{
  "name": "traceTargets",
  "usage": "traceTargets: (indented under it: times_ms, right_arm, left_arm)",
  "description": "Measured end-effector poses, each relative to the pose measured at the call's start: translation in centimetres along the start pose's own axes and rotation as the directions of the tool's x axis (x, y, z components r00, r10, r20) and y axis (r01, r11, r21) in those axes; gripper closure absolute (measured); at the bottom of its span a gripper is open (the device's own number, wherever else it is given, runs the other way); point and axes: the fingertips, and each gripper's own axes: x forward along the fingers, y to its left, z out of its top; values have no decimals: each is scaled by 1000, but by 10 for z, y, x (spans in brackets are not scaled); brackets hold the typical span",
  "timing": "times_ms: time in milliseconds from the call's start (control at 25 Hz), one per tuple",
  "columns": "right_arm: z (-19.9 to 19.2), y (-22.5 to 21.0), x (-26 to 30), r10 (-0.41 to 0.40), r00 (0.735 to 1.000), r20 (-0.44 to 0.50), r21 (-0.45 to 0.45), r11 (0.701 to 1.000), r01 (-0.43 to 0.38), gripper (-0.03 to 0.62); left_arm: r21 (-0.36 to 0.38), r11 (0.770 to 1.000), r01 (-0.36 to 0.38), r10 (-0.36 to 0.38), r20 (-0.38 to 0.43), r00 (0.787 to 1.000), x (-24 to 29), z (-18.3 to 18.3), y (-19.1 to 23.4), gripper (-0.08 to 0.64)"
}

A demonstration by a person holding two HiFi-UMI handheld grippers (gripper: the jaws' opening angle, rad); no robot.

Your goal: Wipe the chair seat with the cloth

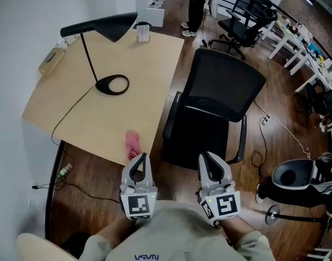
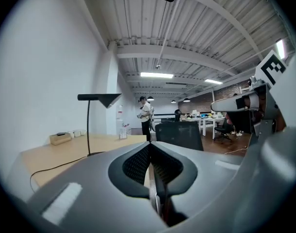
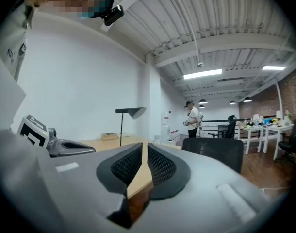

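Note:
A pink cloth [image 1: 132, 143] lies crumpled on the wooden table [image 1: 73, 105], close to its front edge. Right of the table stands the black office chair [image 1: 216, 99]; its seat [image 1: 194, 141] is bare. Both grippers are held low by the person's body. My left gripper [image 1: 139, 158] points at the cloth from just short of it, its jaws shut and empty [image 2: 150, 147]. My right gripper [image 1: 205, 156] points at the seat's front edge. Its jaws [image 3: 144, 147] stand a narrow slit apart with nothing between them. The chair's backrest [image 2: 179, 135] [image 3: 213, 150] shows ahead in both gripper views.
A black desk lamp [image 1: 112, 84] with its cable stands mid-table, a small box [image 1: 50, 60] at the far left corner. Cables [image 1: 280, 125] trail on the wood floor right of the chair, beside a round white and black device [image 1: 294, 176]. A person [image 1: 197, 4] and more chairs [image 1: 243, 20] are far back.

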Motion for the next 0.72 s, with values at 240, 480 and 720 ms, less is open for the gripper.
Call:
traceTargets:
  times_ms: [240,480,720]
  right_arm:
    - [-36,84,103,200,974,-108,-38,978,-205,501]
    - [-107,143,161,329,902,-279,-19,937,-348,465]
    - [-181,177,197,377,811,-448,25,912,-410,453]
  left_arm:
    - [-15,989,-148,147,-6,989,-2,-14,99,554]
    - [-19,952,-306,303,-76,950,-21,-45,162,518]
    - [-35,903,-428,418,-157,895,-39,-78,194,554]
